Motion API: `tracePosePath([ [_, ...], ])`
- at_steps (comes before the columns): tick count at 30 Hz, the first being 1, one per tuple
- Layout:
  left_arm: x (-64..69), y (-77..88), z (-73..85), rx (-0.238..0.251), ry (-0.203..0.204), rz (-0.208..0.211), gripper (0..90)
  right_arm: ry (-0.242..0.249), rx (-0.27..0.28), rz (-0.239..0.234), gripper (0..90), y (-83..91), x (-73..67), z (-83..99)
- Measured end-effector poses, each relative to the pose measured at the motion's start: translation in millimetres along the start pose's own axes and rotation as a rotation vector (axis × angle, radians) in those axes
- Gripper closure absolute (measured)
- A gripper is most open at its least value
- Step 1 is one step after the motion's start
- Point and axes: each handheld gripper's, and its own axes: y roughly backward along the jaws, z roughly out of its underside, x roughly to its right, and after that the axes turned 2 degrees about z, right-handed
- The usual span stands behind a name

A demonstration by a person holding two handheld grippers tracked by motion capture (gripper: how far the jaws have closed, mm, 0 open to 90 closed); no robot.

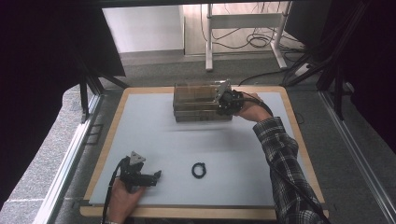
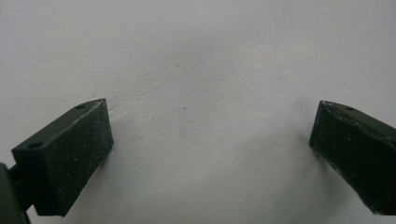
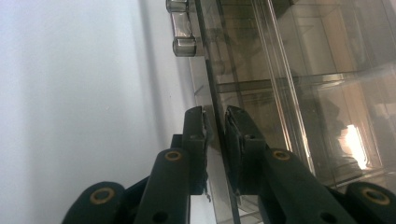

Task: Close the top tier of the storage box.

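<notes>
In the high view, a clear plastic box with a lid sits at the upper middle of the frame, near the far edge of the pale grey table. The right gripper reaches in from the right side of the frame, carried by a hand whose checked sleeve runs down toward the lower right corner, and it meets the box at its right end. In the right gripper view, the two black jaws rise from the bottom of the frame with the thin transparent lid edge between them; the pads press on either side of that clear panel, so the gripper is clamped on the lid, and nothing else lies in the narrow gap. A hinge of the box shows at the top centre of that view, with the box's clear compartments to the right. The left gripper rests low at the lower left of the high view, well apart from the box. In the left gripper view its jaws stand wide apart over the bare table surface, holding nothing. A small black ring lies on the table at the lower middle of the high view, just to the right of the left gripper.
</notes>
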Motion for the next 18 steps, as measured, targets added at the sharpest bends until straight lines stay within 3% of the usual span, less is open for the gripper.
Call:
tracePosePath([
  [18,0.0,0.0,0.0,0.0,0.0,0.0,0.0,0.04,-0.001,-0.063,83.7,1.5,2.9,-0.3],
])
